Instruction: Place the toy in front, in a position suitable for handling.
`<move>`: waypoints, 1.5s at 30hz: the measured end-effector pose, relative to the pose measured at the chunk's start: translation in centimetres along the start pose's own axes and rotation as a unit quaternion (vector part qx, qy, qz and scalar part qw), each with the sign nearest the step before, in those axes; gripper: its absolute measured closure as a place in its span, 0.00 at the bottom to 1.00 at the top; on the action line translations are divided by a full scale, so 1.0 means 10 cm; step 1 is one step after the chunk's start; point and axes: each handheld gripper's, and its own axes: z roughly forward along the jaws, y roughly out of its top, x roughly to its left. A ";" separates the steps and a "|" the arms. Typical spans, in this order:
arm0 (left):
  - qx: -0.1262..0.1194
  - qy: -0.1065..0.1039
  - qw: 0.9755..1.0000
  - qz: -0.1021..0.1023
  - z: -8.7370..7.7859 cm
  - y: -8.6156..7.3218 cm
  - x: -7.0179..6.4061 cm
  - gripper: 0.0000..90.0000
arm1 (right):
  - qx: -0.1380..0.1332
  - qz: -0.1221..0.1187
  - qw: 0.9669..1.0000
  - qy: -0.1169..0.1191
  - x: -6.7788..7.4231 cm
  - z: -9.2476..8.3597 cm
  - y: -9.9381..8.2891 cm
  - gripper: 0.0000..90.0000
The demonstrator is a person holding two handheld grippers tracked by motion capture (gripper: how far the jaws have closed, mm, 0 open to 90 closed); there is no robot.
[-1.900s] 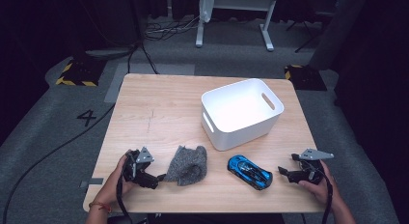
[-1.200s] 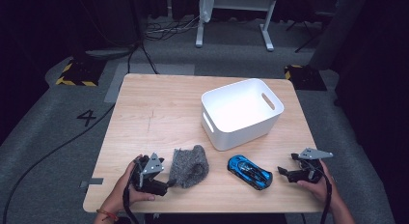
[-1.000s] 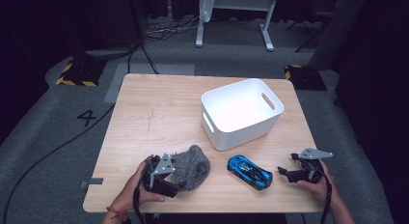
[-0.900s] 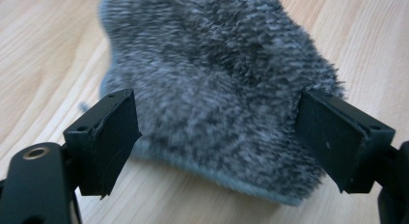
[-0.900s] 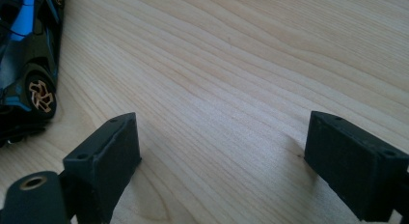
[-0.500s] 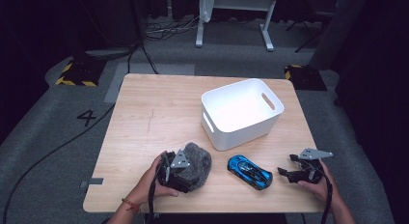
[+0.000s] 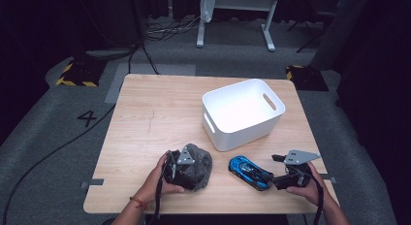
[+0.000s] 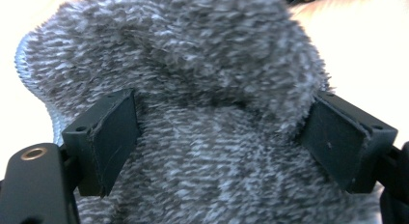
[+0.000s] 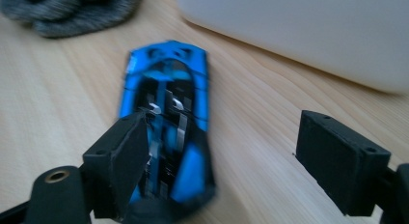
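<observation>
Grey cloth bracketed, blue car lined up, bin waiting behind

The grey knitted cloth point(image 8: 193, 89) lies bunched near the table's point(image 7: 145, 113) front edge, and your left gripper point(image 8: 217, 137) straddles it with jaws spread wide, fabric bulging between pads that don't yet pinch, so it's set up for a grab. Just beside it, the blue toy car point(image 9: 169, 132) sits close in front of your right gripper point(image 9: 217, 161), whose jaws have just been closing yet stand wide, car beside one pad, ungripped. The white bin point(image 7: 242, 113) stands open behind both, likely their destination.

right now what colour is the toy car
Bright blue with black details on the toy car, clearest in the right gripper view.
</observation>
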 end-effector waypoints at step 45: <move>-0.002 -0.043 0.999 -0.002 0.01 -0.08 0.10 0.23 | 0.068 -0.150 0.976 0.143 0.23 0.68 0.12 0.27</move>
